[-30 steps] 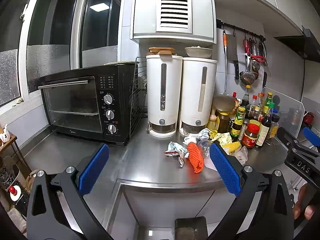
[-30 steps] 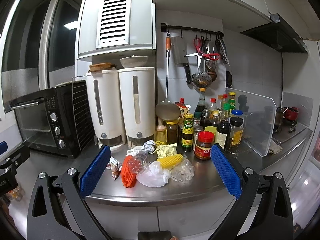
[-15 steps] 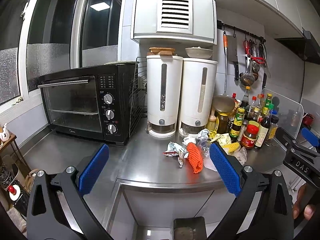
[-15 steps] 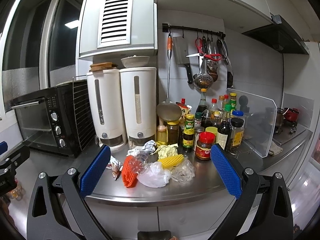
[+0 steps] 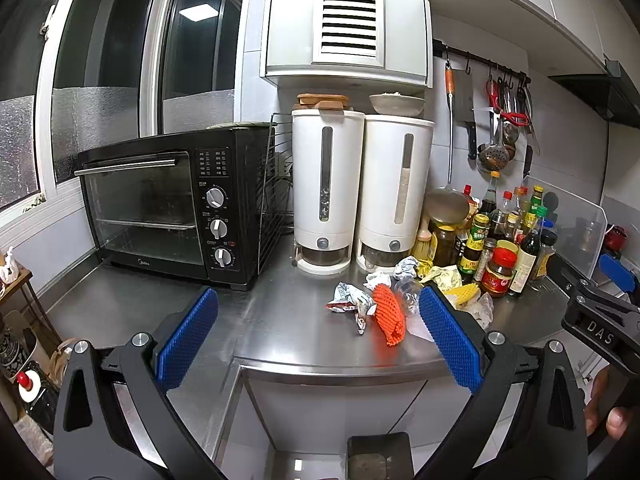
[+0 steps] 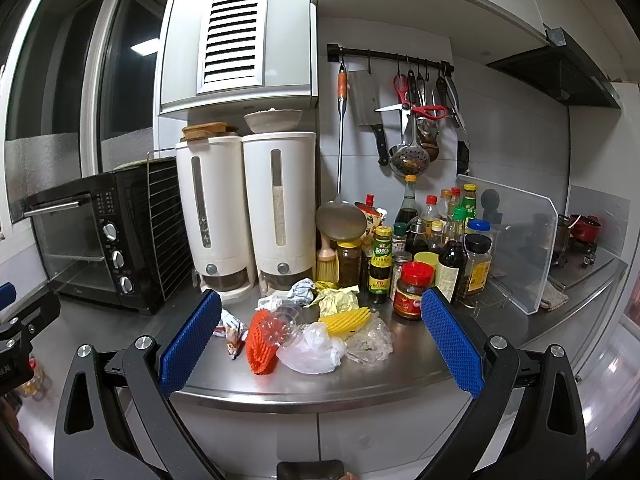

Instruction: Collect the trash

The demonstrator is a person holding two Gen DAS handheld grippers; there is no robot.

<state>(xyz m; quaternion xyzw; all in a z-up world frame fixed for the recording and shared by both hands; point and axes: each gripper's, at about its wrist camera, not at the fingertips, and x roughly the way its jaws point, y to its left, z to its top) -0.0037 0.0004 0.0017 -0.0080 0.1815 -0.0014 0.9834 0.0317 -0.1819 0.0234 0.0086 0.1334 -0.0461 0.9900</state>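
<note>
Both grippers are wide apart and empty, held back from the steel tabletop [image 6: 400, 376] edge. The left gripper [image 5: 318, 336] faces the toaster oven [image 5: 168, 208] side; the right gripper [image 6: 320, 338] faces the trash directly.

The trash lies in a loose cluster near the front edge, before the two white dispensers [image 6: 248, 212] and just beside the condiment bottles [image 6: 436, 256]: an orange foam net [image 6: 260, 344], a yellow foam net [image 6: 348, 320], a clear plastic bag [image 6: 312, 352], crumpled paper [image 6: 302, 292] and a printed wrapper [image 5: 346, 304].

Judgement: collection is not yet begun. Recommend starting with the outermost pieces, pinching light film low and centrally, and keeping clear of the red-lidded jar [image 6: 412, 292].
</note>
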